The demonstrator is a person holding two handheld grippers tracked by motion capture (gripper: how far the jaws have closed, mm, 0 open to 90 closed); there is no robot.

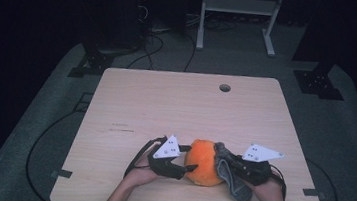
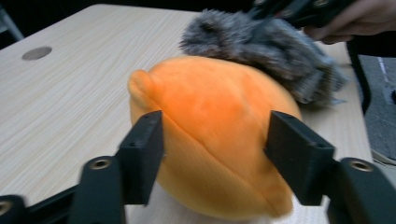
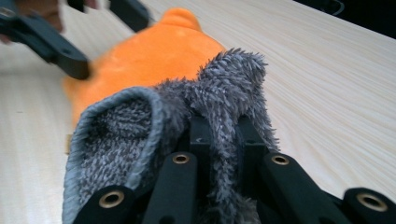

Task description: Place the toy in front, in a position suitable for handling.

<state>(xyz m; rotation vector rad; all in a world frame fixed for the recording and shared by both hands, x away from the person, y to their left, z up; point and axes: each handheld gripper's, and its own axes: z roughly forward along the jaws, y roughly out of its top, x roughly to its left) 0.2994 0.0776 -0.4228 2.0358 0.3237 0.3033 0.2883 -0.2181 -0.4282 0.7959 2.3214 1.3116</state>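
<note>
An orange plush toy (image 1: 204, 162) sits on the tabletop (image 1: 186, 106) close to the near edge, a little right of that edge's middle, with a small nub (image 2: 140, 81) poking out of its rounded body on the side away from the person. A grey fuzzy cloth (image 1: 231, 174) lies against the toy's right flank, touching it and draping down toward the near edge; in the left gripper view the same cloth (image 2: 266, 46) rests over the toy's (image 2: 210, 126) far upper side. The right gripper (image 3: 219, 135) has its jaws pinched shut on a fold of this cloth (image 3: 140, 140), the fibres bunched up between the two black pads (the rest of the cloth billows out to the left of them in the right gripper view, hemmed by a paler grey border). The left gripper (image 2: 212, 140) has its jaws spread wide, one on each side of the toy's body, and both appear to be just at the plush surface without squeezing it in. In the high view the left gripper (image 1: 179, 167) comes at the toy from the left and the right gripper (image 1: 227, 163) from the right, each held in a hand rising from the near edge, with a grey three-cornered plate on top of each. Toward the tabletop's far edge, right of its middle, is a round cable hole (image 1: 225, 88), well apart from the toy.
</note>
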